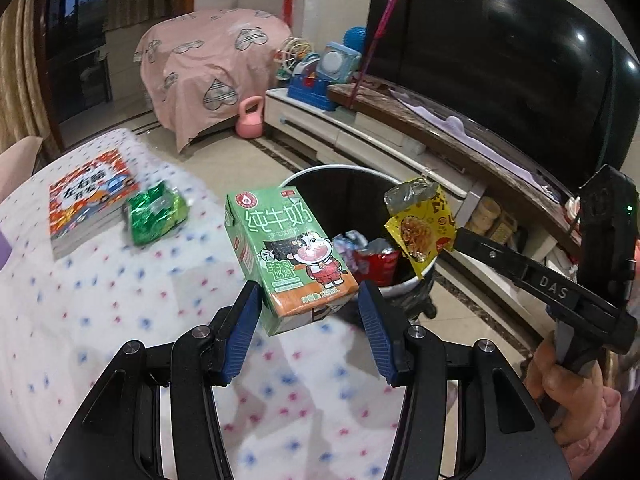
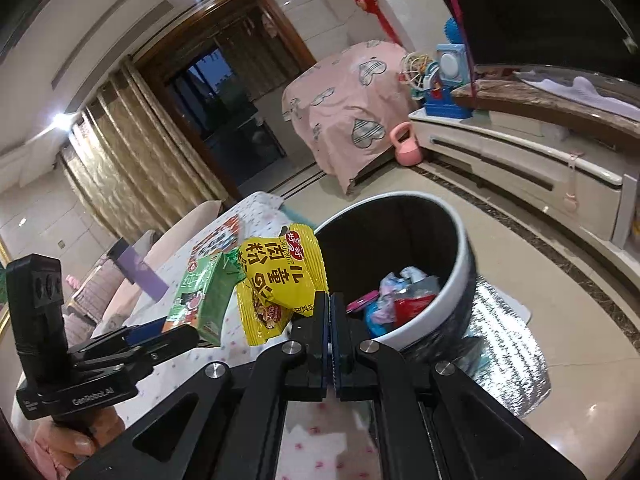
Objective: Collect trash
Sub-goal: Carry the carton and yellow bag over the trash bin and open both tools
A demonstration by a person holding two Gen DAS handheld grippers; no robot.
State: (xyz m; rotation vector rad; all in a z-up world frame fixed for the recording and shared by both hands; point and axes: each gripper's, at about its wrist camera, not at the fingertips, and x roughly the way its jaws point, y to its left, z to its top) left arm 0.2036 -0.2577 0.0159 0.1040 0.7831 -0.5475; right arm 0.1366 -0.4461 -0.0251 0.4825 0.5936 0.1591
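My left gripper (image 1: 310, 298) is shut on a green milk carton (image 1: 286, 248) and holds it above the table edge, near the trash bin (image 1: 316, 172). The carton also shows in the right wrist view (image 2: 204, 296). My right gripper (image 2: 330, 300) is shut on a yellow snack wrapper (image 2: 276, 280) and holds it up at the bin's rim (image 2: 466, 240); the wrapper also shows in the left wrist view (image 1: 422, 220). The bin holds several crumpled wrappers (image 2: 400, 296). A green snack bag (image 1: 156, 212) lies on the table.
A book (image 1: 86, 200) lies on the dotted tablecloth (image 1: 100, 320) beside the green bag. A TV stand (image 1: 400, 136) with a TV (image 1: 500, 48) runs behind the bin. A pink kettlebell (image 1: 250, 118) and a covered piece of furniture (image 1: 208, 72) stand farther back.
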